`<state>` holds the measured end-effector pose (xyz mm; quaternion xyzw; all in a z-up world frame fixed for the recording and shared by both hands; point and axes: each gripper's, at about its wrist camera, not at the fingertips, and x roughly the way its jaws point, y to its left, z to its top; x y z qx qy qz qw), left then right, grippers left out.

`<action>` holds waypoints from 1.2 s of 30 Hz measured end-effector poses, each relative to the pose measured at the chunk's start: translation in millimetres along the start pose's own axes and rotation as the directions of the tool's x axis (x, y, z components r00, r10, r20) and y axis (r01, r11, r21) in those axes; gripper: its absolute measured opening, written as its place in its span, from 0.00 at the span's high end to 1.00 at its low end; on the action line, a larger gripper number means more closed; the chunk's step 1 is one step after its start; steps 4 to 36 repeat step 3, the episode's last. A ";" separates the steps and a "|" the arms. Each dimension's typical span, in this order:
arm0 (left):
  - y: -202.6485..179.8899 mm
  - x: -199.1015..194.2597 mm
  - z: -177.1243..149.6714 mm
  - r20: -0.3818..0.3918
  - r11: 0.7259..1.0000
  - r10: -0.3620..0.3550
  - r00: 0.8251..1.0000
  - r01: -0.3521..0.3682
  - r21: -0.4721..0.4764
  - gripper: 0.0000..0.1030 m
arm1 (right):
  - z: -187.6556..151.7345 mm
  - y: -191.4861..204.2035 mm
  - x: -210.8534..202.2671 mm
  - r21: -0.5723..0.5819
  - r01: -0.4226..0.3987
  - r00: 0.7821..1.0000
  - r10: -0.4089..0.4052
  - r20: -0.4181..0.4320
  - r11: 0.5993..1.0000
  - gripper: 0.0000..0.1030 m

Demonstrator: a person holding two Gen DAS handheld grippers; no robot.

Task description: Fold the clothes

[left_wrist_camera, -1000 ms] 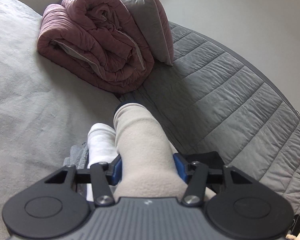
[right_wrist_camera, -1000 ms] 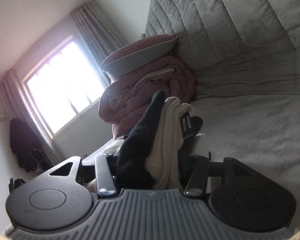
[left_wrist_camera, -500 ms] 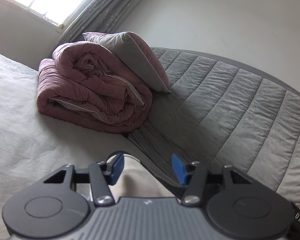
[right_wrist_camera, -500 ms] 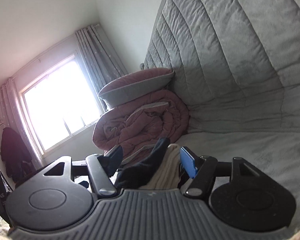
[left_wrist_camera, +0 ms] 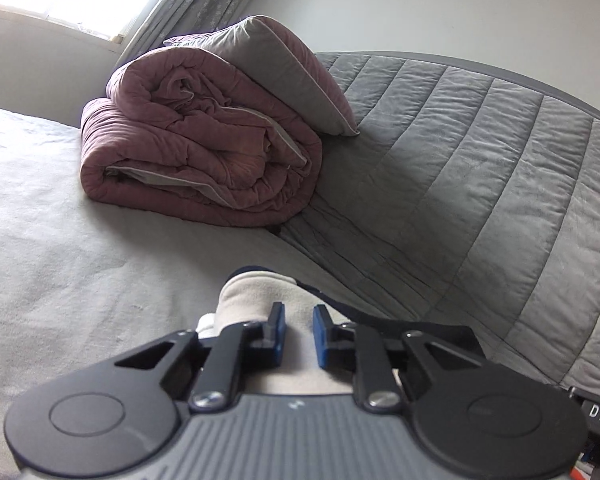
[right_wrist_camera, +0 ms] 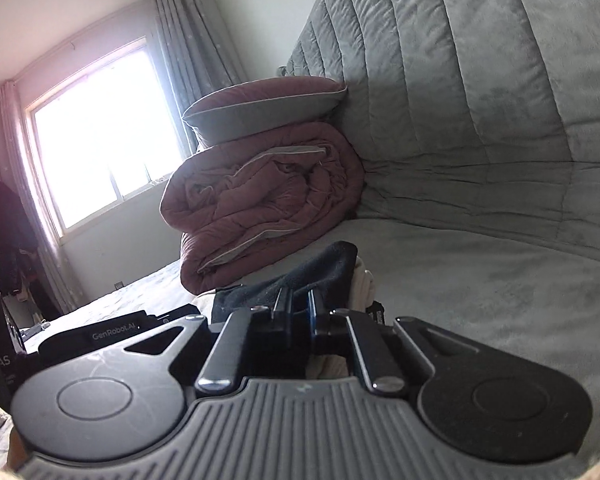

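Observation:
A beige fleece garment [left_wrist_camera: 260, 292] lies on the bed just ahead of my left gripper [left_wrist_camera: 299, 330]. Its jaws are closing, and a fold of the beige fleece sits pinched between the blue pads [left_wrist_camera: 278, 330]. A white cloth [left_wrist_camera: 206, 322] peeks out on the left. In the right wrist view a dark navy garment [right_wrist_camera: 320, 268] runs into my right gripper [right_wrist_camera: 299, 304], which is shut on a thin layer of it. A cream ribbed cloth [right_wrist_camera: 364, 284] lies against the dark one. The left gripper's black body [right_wrist_camera: 112, 336] shows at the left.
A rolled pink duvet [left_wrist_camera: 196, 160] with a pink and grey pillow [left_wrist_camera: 280, 76] on top sits at the head of the pale bed sheet [left_wrist_camera: 60, 260]. A grey quilted headboard [left_wrist_camera: 480, 168] rises on the right. A bright window [right_wrist_camera: 100, 140] and a hanging dark coat [right_wrist_camera: 0, 232] stand beyond.
Both pairs of jaws have gone from wide to narrow. The left now pinches a fold of the beige garment, the right a layer of the dark one. Both views have rolled and tilted up.

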<state>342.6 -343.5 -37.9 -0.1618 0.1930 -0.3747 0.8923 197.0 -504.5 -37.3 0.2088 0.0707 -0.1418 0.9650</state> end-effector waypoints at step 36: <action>-3.5 -1.7 1.3 -0.003 1.000 0.020 1.000 -0.020 0.007 0.84 | -0.8 -1.0 -2.0 0.020 -0.011 1.000 0.011 0.011 1.000 0.93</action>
